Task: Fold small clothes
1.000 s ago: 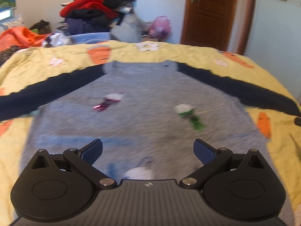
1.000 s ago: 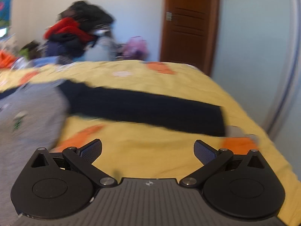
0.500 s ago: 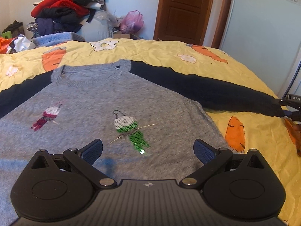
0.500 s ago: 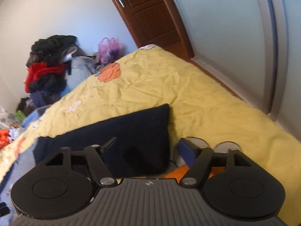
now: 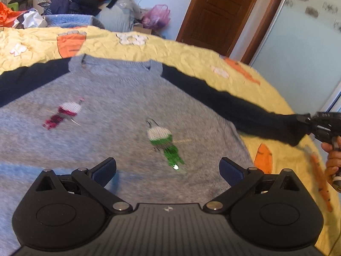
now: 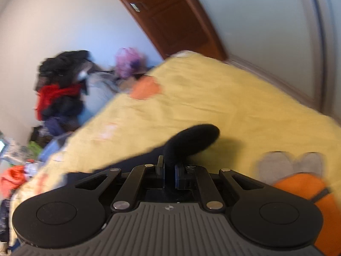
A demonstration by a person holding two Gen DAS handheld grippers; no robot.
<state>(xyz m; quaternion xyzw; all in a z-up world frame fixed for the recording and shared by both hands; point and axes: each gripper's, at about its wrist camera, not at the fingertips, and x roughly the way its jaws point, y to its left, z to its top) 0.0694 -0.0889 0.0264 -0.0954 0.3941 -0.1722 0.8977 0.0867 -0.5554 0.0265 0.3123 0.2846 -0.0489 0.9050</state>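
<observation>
The sweater (image 5: 119,115) lies flat mid-bed, soft and limp. The right gripper (image 6: 169,173) pinches its sleeve cuff (image 6: 196,140) near the bed's right edge; the left gripper (image 5: 168,170) hovers wide open, empty.

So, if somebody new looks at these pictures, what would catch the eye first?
A grey sweater with dark sleeves lies spread on a yellow bed cover, with the open left tongs above it. At the right, the right tongs are shut on the dark sleeve end.

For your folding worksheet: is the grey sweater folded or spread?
Spread: the grey sweater lies flat, both dark sleeves out; the right gripper pinches one cuff.
</observation>
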